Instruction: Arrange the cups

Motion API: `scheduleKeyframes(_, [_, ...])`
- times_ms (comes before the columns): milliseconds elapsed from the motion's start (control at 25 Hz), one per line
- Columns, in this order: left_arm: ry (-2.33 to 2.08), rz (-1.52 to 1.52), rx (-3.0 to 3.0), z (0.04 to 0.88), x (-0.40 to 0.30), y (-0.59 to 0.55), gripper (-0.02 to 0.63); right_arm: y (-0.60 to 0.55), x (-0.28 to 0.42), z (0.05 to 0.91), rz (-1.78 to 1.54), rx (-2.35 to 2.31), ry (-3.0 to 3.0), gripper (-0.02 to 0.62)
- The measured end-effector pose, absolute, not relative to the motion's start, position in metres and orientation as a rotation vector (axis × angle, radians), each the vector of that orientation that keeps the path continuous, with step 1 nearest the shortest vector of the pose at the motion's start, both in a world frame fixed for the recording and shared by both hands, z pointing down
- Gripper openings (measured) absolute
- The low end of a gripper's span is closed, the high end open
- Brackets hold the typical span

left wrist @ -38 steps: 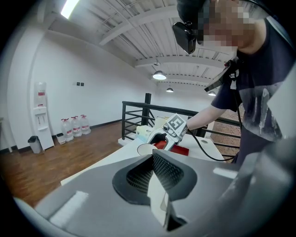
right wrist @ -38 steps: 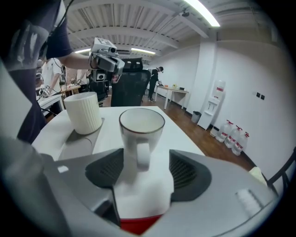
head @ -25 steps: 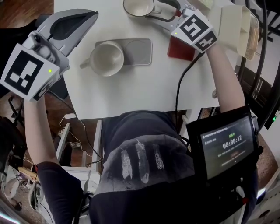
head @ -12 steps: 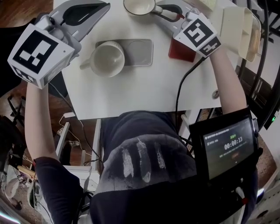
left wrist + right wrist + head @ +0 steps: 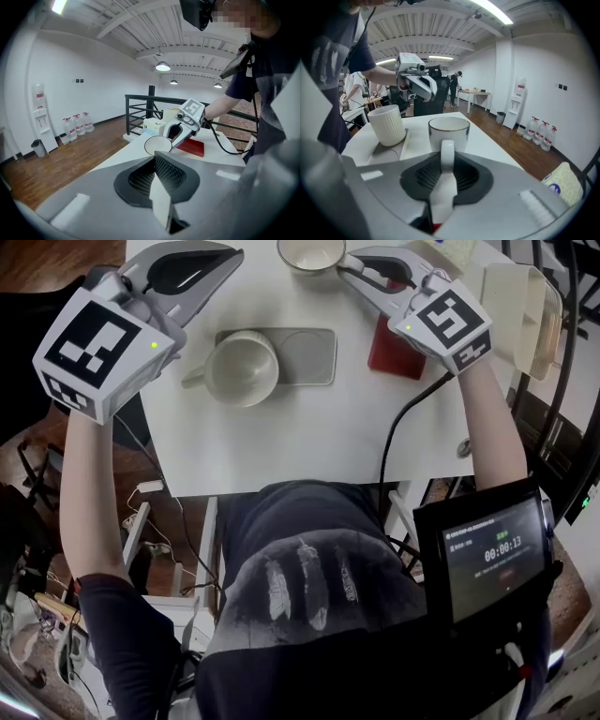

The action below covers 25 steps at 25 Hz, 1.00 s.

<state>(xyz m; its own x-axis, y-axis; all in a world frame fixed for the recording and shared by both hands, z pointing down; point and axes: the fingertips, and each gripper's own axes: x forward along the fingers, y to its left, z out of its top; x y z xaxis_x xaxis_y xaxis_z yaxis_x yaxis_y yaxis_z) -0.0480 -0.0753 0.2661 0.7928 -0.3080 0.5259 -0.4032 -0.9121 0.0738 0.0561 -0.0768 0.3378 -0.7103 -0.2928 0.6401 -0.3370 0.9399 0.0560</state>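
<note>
A white mug (image 5: 310, 253) with a dark rim stands at the far edge of the white table (image 5: 300, 442). My right gripper (image 5: 349, 263) reaches it from the right. Its jaws are closing, and the pads press on the mug's handle (image 5: 447, 151). A ribbed white cup (image 5: 242, 368) sits on the left end of a grey tray (image 5: 311, 358), and in the right gripper view the ribbed cup (image 5: 387, 124) stands left of the mug (image 5: 449, 130). My left gripper (image 5: 228, 261) hovers over the table's left edge beside the ribbed cup, shut and empty.
A red flat object (image 5: 397, 349) lies on the table under my right forearm. A white box (image 5: 514, 306) stands at the right edge. A black cable (image 5: 394, 432) runs from the right gripper across the table. In the left gripper view a railing (image 5: 140, 105) stands beyond the table.
The right gripper's jaws have come together on the mug's handle. The left gripper has moved further in over the table's left edge, still shut.
</note>
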Motion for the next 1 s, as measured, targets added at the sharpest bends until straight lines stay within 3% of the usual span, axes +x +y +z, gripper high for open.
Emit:
scheduleKeyframes(240, [-0.571,0.781,2.786,0.269,-0.049,-0.074,0.015,-0.074,0.063,0.349,0.048,0.439,-2.379,0.083])
scheduleKeyframes(320, [-0.570,0.793,2.790,0.270,-0.050,-0.074,0.015,-0.074,0.062,0.350,0.033,0.433,-2.377,0.193])
scheduleKeyframes(400, [-0.566,0.807,2.804,0.271,-0.050,-0.075,0.015,-0.075,0.061,0.346,0.023,0.438,-2.382,0.209])
scheduleKeyframes(600, [-0.563,0.854,2.814,0.275,-0.046,-0.075,0.015,-0.072,0.055,0.347,-0.039,0.404,-2.356,0.179])
scheduleKeyframes(680, [-0.562,0.864,2.816,0.275,-0.048,-0.078,0.015,-0.076,0.051,0.348,-0.048,0.412,-2.346,0.075])
scheduleKeyframes(1000, [-0.589,0.874,2.808,0.279,-0.052,-0.076,0.015,-0.074,0.054,0.344,0.018,0.466,-2.385,0.064])
